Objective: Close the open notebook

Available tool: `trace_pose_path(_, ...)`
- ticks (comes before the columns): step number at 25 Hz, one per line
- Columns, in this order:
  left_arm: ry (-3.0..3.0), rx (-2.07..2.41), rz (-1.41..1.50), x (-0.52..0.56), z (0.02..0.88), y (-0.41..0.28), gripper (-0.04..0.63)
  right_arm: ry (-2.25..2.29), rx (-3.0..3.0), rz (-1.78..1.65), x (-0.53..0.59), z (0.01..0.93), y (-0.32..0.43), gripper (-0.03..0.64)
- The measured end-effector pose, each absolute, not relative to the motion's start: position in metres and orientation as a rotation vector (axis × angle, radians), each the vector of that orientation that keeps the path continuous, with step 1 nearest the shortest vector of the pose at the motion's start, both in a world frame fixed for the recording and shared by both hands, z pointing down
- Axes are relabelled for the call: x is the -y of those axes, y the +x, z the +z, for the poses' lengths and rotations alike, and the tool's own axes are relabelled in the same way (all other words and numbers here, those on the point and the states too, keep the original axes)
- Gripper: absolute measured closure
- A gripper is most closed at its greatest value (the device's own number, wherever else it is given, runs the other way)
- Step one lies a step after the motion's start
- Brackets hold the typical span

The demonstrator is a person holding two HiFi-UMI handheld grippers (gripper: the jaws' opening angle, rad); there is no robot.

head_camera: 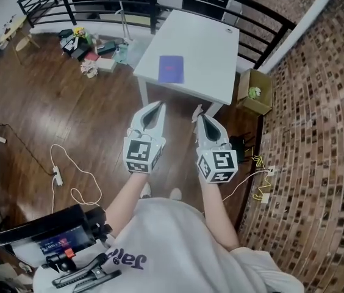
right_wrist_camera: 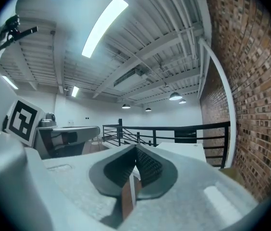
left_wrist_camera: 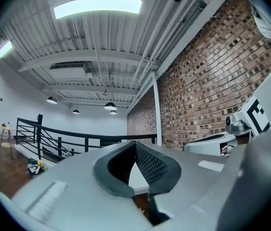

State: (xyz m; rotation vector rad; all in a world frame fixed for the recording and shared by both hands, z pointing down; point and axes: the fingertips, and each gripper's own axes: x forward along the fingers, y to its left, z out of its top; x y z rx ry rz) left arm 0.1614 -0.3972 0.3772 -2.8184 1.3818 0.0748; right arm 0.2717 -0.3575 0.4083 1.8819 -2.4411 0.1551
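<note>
The white left gripper [head_camera: 157,107] and right gripper [head_camera: 199,114] are hovering pressed together, empty. Prodding the flat purple notebook [head_camera: 171,69], seemingly closed already, risks sliding it.

Loft studio: brick wall [head_camera: 324,133], black railing [head_camera: 153,5].

Purple notebook [head_camera: 171,69] closed on white table [head_camera: 211,54], left hand-held gripper [head_camera: 158,107] and right hand-held gripper [head_camera: 198,113] short of it

head view: from your head, steeply down, far above white table [head_camera: 202,47]. 2 gripper views: level, facing black railing [right_wrist_camera: 165,128]; all 3 share that railing.
</note>
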Motion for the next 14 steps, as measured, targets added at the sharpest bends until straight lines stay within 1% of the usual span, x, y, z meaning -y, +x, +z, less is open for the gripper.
trace_pose_path(4, -2.830, -1.400, 0.094, 0.400, 0.385, 0.140, 0.583, 1.829, 2.447, 0.156, 0.358, 0.411, 0.244, 0.627)
trace_pose_path(14, -2.864, -1.376, 0.065, 0.406, 0.393, 0.121, 0.583, 1.845, 2.409, 0.125, 0.370, 0.413, 0.230, 0.627)
